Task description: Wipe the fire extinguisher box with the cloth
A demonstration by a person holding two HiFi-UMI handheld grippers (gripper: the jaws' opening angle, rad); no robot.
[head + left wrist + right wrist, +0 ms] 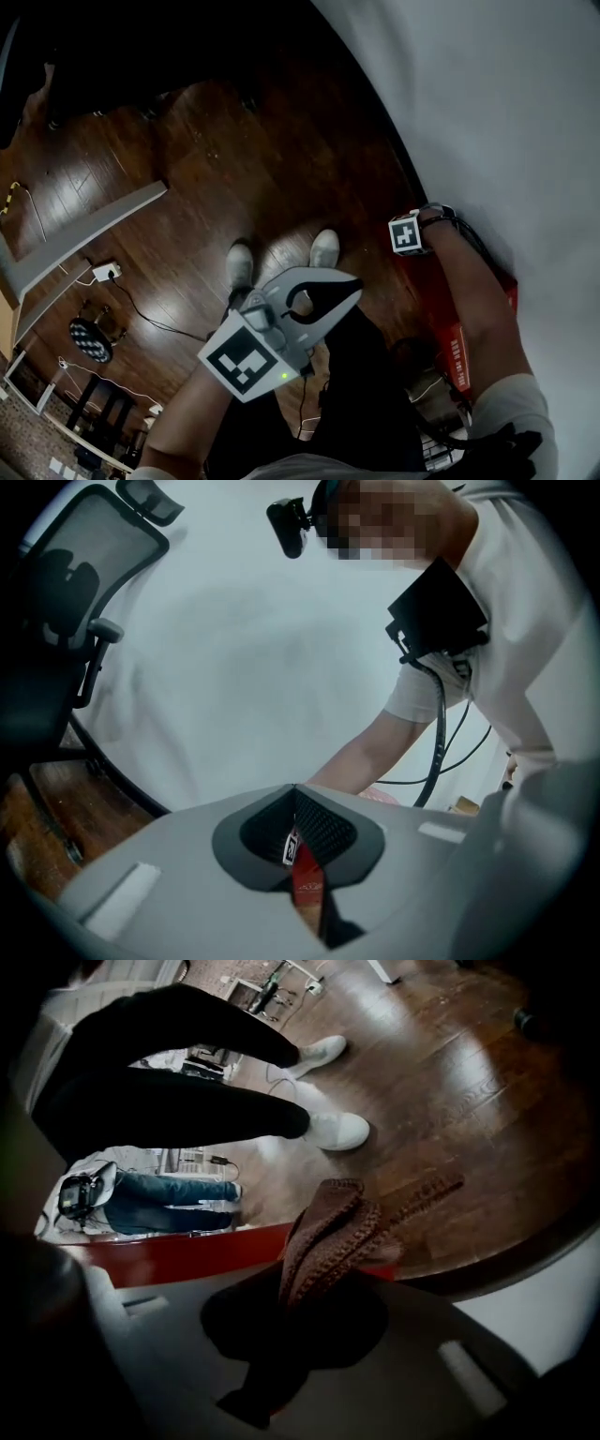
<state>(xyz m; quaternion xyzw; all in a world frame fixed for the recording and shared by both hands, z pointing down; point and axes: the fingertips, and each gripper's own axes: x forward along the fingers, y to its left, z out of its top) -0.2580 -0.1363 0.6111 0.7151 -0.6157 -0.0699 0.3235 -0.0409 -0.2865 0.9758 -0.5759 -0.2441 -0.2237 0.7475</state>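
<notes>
1. In the head view we see the left gripper held over the dark wooden floor, above a pair of pale shoes. Its claw is clenched, tips meeting, with nothing in it. To the right, the right gripper's marker cube sits at the end of a bare forearm, close to the white wall. The red fire extinguisher box lies along the foot of that wall, beneath the arm. White lettering runs along its side, but we cannot read it.

2. In the left gripper view the left gripper has its jaws pressed together and empty. Through the slit below the tips we see a strip of the fire extinguisher box with a small white label; its print is too small to read. An office chair stands at the left.

3. In the right gripper view the right gripper is grasping the cloth, a brownish knitted fold that sticks out past the jaws. The red edge of the fire extinguisher box runs just behind the cloth; we cannot tell whether they touch.
</notes>
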